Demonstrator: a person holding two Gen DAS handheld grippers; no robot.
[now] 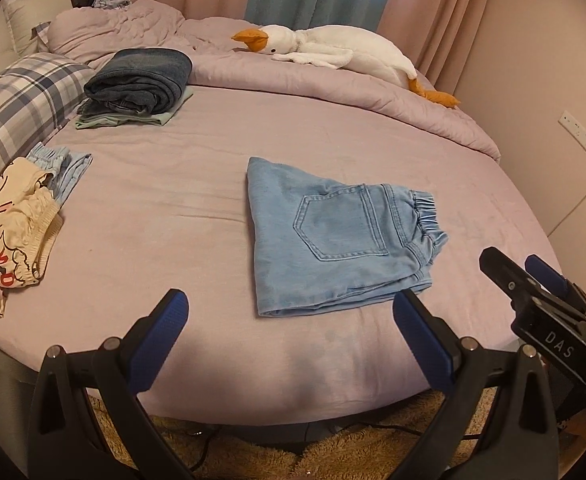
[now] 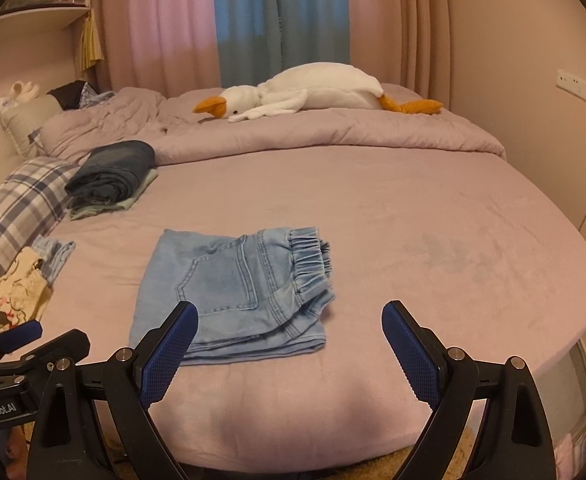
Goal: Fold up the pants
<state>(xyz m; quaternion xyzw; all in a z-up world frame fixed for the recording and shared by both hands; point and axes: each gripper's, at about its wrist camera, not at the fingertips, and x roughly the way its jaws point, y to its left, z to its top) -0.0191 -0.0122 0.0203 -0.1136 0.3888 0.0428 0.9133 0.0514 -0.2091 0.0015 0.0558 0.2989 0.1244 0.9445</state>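
- light blue denim pants (image 1: 333, 236)
- plain lilac bed sheet (image 1: 173, 208)
- blue-grey plaid pillow (image 1: 17, 104)
- white plush goose (image 1: 333, 50), orange beak and feet
- dark navy folded jeans (image 1: 141, 80)
- cream printed garment (image 1: 9, 236)
- blue gripper pads (image 2: 171, 354)

The right tool (image 1: 533, 276) carries the white letters "DAS" on its black body. The left tool (image 2: 25, 338) carries "GenRobot.AI".
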